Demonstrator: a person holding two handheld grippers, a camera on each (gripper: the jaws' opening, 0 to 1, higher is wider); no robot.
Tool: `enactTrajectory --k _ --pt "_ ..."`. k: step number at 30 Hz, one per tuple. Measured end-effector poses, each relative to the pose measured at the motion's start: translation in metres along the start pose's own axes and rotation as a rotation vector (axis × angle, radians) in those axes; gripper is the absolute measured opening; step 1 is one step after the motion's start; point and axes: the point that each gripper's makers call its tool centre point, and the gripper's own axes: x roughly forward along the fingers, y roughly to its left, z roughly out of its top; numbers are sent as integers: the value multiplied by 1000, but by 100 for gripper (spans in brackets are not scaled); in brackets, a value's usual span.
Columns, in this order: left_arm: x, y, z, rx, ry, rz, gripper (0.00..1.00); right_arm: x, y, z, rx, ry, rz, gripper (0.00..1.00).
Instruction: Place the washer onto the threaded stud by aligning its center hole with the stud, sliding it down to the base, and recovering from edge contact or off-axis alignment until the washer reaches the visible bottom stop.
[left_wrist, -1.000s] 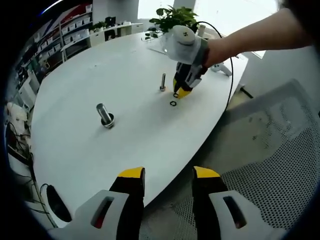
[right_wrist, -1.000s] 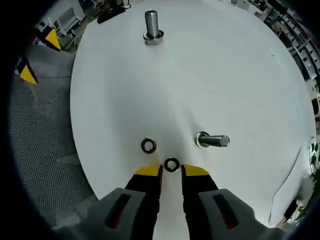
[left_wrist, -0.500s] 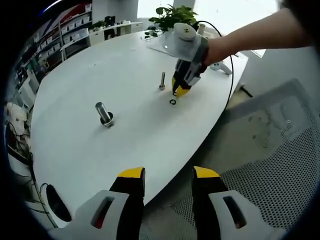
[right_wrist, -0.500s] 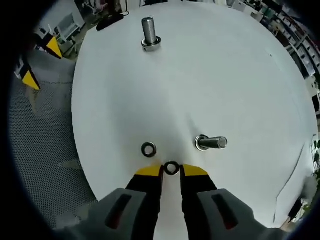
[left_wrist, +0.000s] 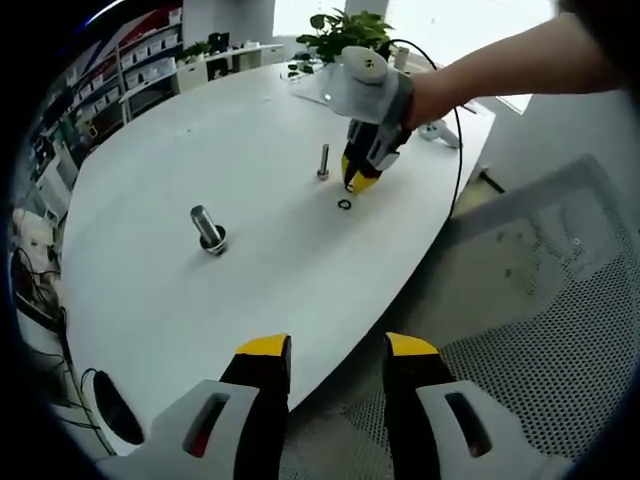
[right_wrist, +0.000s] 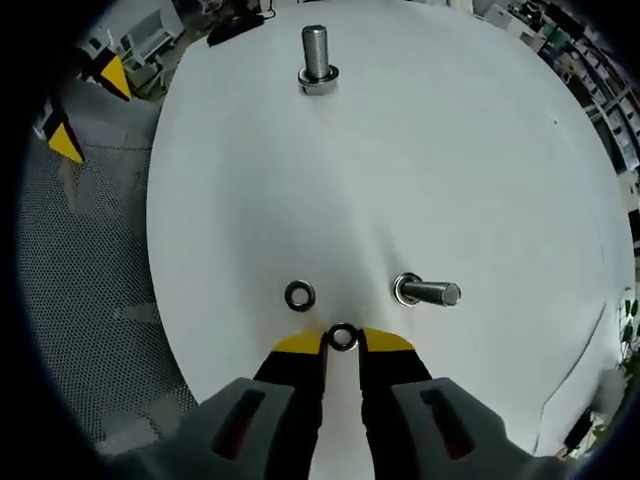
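Observation:
In the right gripper view, a small dark washer (right_wrist: 343, 337) lies flat on the white table (right_wrist: 470, 160), and my right gripper (right_wrist: 343, 343) is shut on it, a yellow tip on each side. A second washer (right_wrist: 298, 295) lies just left of it. A thin threaded stud (right_wrist: 427, 293) stands close to the right, and a thick bolt (right_wrist: 317, 58) stands far across the table. In the left gripper view, my left gripper (left_wrist: 337, 352) is open with nothing in it, off the table's near edge. From there the right gripper (left_wrist: 358, 182) is tip-down beside the stud (left_wrist: 323, 162) and the loose washer (left_wrist: 344, 205).
The thick bolt (left_wrist: 209, 230) stands at mid-table on the left. A person's arm (left_wrist: 510, 70) reaches in from the right, and a black cable (left_wrist: 461, 150) hangs over the table edge. A potted plant (left_wrist: 345, 30) sits at the far end. Grey carpet (left_wrist: 540, 330) lies beyond the rim.
The right gripper's jaws have narrowed onto the washer between its tips, and its view has shifted a little. The left gripper stays open and still.

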Motion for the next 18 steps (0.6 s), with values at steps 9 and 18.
enactTrajectory --k 9,18 --pt "-2 2 2 -3 -12 6 35 -2 -1 -4 73 -55 -36 14" --pt "-4 6 6 -16 -33 21 35 -3 1 -5 150 -71 -61 14"
